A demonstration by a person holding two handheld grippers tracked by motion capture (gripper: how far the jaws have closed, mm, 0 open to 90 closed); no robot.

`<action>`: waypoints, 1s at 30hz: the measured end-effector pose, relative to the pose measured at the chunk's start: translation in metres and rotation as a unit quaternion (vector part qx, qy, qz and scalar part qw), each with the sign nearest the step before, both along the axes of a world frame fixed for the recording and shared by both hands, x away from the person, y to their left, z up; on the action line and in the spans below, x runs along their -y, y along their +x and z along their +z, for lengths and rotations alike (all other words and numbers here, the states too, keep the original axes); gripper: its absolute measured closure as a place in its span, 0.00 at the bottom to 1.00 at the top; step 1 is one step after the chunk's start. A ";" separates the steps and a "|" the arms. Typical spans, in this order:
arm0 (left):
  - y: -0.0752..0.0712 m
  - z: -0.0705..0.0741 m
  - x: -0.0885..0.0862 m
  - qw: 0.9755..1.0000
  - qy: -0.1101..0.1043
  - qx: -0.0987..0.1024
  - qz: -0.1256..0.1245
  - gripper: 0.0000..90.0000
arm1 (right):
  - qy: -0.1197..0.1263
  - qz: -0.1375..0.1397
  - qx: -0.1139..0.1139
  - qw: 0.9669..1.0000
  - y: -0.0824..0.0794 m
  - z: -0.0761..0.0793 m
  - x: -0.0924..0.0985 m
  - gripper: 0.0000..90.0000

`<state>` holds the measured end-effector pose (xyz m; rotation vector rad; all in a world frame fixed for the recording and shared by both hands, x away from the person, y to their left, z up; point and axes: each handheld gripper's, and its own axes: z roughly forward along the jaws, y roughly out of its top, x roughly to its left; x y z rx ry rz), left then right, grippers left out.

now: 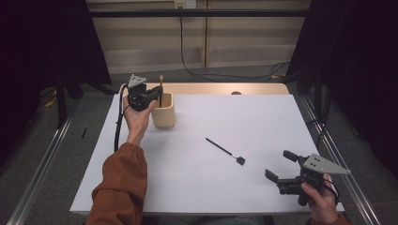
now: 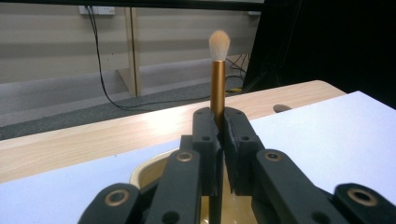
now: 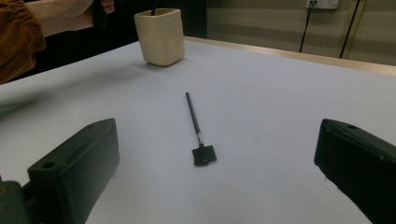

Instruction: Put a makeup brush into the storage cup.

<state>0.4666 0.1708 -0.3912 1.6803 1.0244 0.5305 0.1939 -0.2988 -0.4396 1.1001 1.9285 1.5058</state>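
My left gripper (image 2: 219,133) is clamped on the brush (image 2: 217,74), upright, lower end inside the cup (image 1: 164,112) at the table's (image 1: 263,122) far left. My right gripper (image 1: 280,165) sits near right, jaws wide, nothing between. Black brush (image 1: 226,152) lies flat mid-table, well clear of the cup

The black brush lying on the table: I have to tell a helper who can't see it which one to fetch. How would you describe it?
On the white table, look right of the cream cup, toward the middle. The black brush lies flat and alone there, apart from the open right gripper. Its thin black handle and flat square black head set it apart from the gold-handled brush with a pale fluffy tip, held upright over the cup.
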 end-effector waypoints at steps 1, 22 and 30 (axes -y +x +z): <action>0.000 0.000 0.000 1.000 -0.001 0.000 0.001 0.93 | 0.000 0.000 0.000 1.000 0.000 0.000 0.000 0.00; -0.002 0.006 -0.008 0.999 -0.012 -0.018 0.025 0.16 | 0.004 0.003 -0.001 1.000 0.000 0.000 -0.001 0.00; -0.010 0.012 -0.007 1.000 -0.006 -0.001 0.004 0.05 | 0.004 0.002 -0.001 1.000 0.000 0.000 -0.001 0.00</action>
